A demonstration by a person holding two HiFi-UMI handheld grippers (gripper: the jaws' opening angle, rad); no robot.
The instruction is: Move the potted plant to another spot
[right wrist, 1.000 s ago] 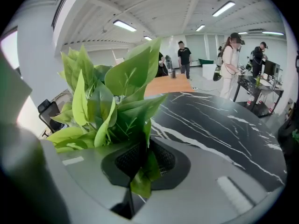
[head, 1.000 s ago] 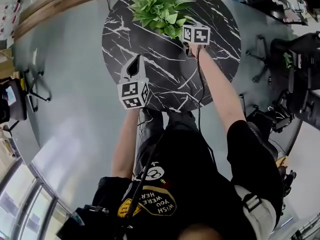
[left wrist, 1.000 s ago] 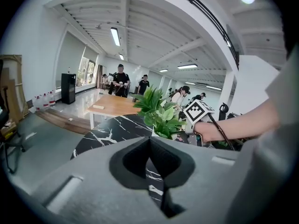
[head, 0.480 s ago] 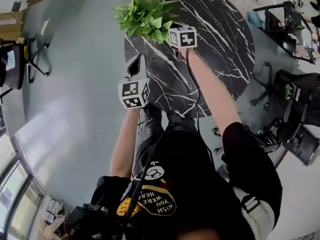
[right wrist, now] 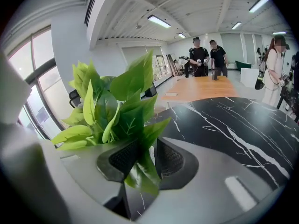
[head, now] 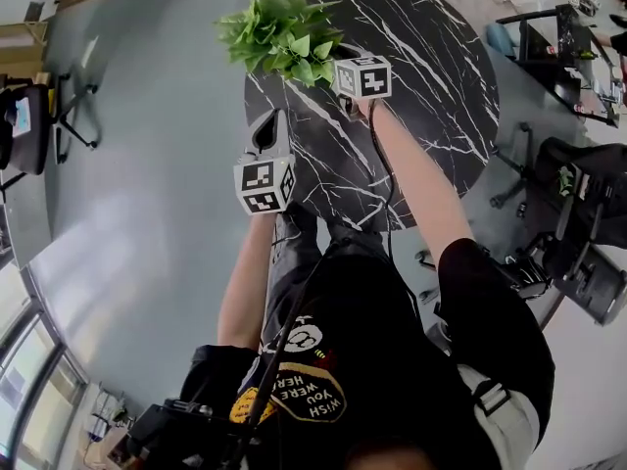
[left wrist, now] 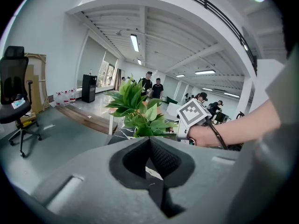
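Observation:
The potted plant, a bunch of bright green leaves, stands at the far left edge of the round black marble table. My right gripper is right beside it, fingertips under the leaves. In the right gripper view its jaws are opening, with a gap between the pads and leaves of the plant hanging between them. My right gripper presses on nothing. My left gripper hovers over the table's near left edge, apart from the plant. The left gripper has its tips together and holds nothing.
An office chair stands on the grey floor to the left, and more chairs and a desk crowd the right. Several people stand far off behind a wooden table. A black chair is left of the table.
The plant and my right gripper have shifted left along the table's far side to its left edge. Over the last half second both grippers have hardly moved.

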